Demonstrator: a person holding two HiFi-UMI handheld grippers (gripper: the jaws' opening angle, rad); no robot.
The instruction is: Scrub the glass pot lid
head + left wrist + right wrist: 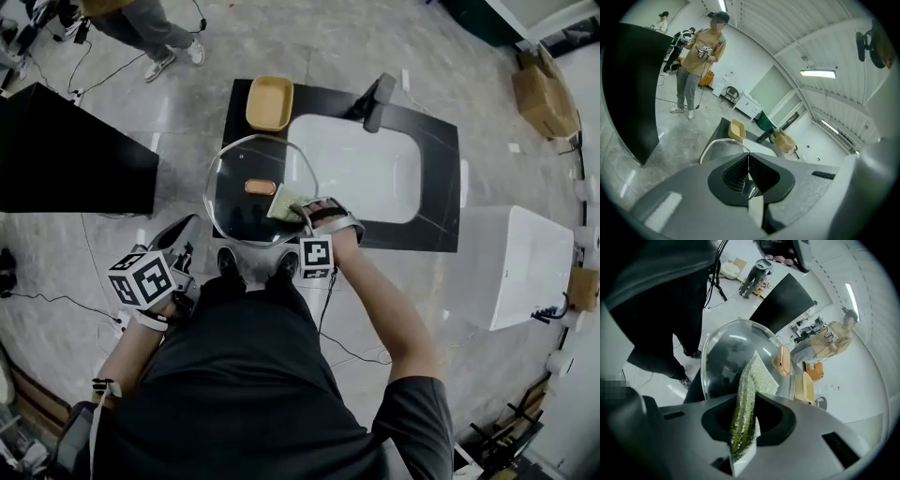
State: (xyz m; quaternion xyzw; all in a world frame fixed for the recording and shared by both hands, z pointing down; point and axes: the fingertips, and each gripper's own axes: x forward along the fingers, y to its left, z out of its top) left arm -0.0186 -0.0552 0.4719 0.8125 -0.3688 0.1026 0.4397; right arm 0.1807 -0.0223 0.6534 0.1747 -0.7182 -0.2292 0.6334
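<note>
Our left gripper is clamped on the rim of the lid, holding it over the counter, left of the sink. The sponge lies on the glass near the knob, pinched in our right gripper. We judge that scrubbing is in hand. The next move calls for firm strokes and a steady rim grip.
</note>
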